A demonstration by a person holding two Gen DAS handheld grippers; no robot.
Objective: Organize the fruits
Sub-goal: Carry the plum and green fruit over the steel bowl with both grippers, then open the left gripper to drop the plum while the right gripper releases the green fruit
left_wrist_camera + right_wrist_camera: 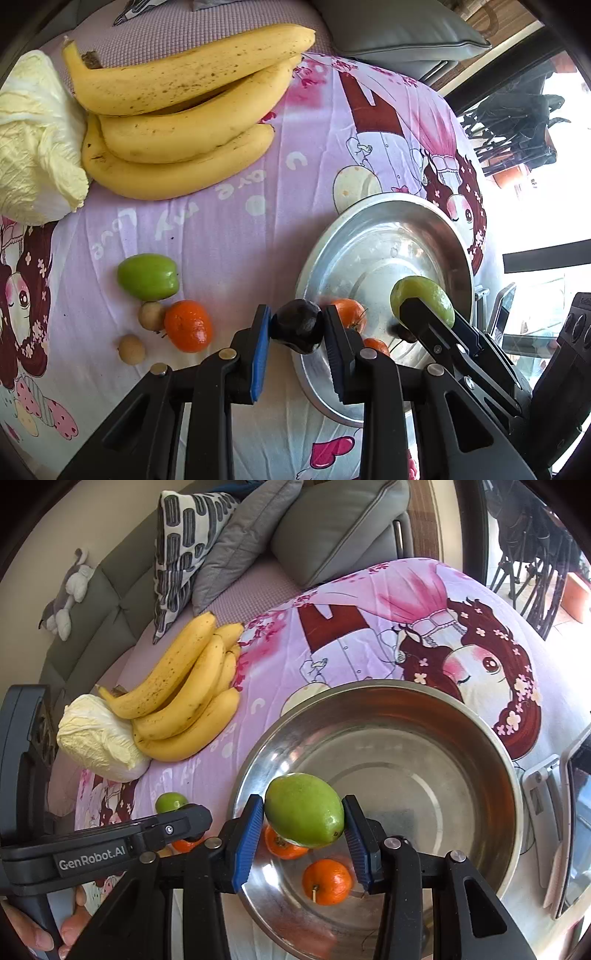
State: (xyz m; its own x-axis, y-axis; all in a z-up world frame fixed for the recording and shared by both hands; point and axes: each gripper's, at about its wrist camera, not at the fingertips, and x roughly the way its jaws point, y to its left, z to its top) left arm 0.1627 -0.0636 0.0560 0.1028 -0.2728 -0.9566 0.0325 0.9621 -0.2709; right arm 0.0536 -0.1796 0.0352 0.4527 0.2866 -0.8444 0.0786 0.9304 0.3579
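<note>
Now both grippers carry fruit to the steel bowl point(480, 738), which sits near the right edge of the printed sheet point(258, 229). The left gripper point(297, 326) is clenched on a dark fruit point(297, 325) just over the bowl's near rim; the right gripper point(304, 814) grasps a green fruit point(304, 812) above two oranges point(327, 882) already inside. Probably the best way is to bring each fruit inward past the rim, lower it close to the bottom, then release over a bare patch, one hand at a time, so nothing bounces out. Bananas point(184, 110), a cabbage point(37, 147) and small fruits stay at the sheet's left side.
</note>
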